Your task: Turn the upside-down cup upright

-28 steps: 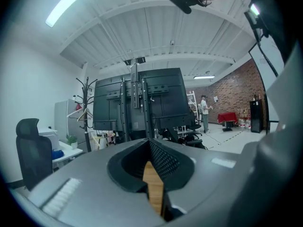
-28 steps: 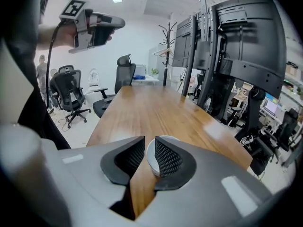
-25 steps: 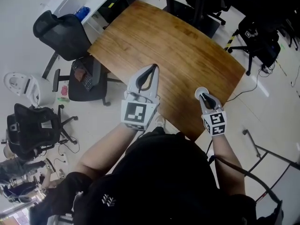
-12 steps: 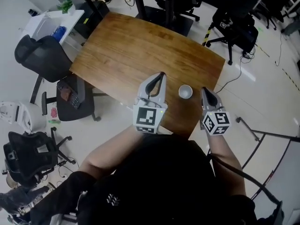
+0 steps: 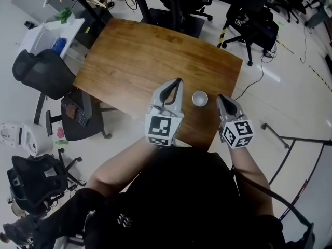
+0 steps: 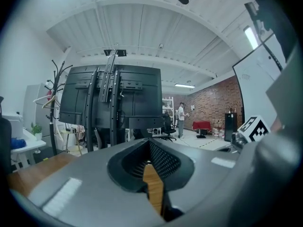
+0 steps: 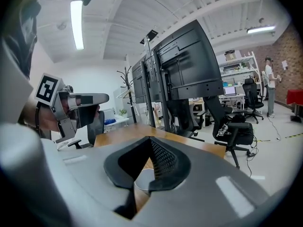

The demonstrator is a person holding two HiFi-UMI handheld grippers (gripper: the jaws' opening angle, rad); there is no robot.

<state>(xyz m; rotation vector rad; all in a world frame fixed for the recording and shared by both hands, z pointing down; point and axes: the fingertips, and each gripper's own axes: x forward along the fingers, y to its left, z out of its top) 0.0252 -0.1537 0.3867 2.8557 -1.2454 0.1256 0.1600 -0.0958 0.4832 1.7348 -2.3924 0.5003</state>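
A small white cup (image 5: pixel 199 98) stands on the wooden table (image 5: pixel 140 56) near its front edge, with its open mouth facing up. It sits between my two grippers and touches neither. My left gripper (image 5: pixel 178 81) is to the cup's left, shut and empty; in its own view its tips (image 6: pixel 149 141) meet over bare wood. My right gripper (image 5: pixel 219 97) is to the cup's right, shut on nothing. In the right gripper view the cup (image 7: pixel 143 182) shows below the closed tips (image 7: pixel 150 138), and the left gripper (image 7: pixel 78 103) is at the left.
Black office chairs (image 5: pixel 44 71) stand left of the table, others (image 5: pixel 254 22) behind it. A white cart (image 5: pixel 49 40) is at the far left. A large black screen stand (image 6: pixel 113 98) rises beyond the table's far edge. The table's front corner (image 5: pixel 202 141) is close to the cup.
One second ago my right gripper's tips were at the cup. It has since drawn off to the right with its jaws shut, leaving the cup standing alone. My left gripper has come closer to the cup.
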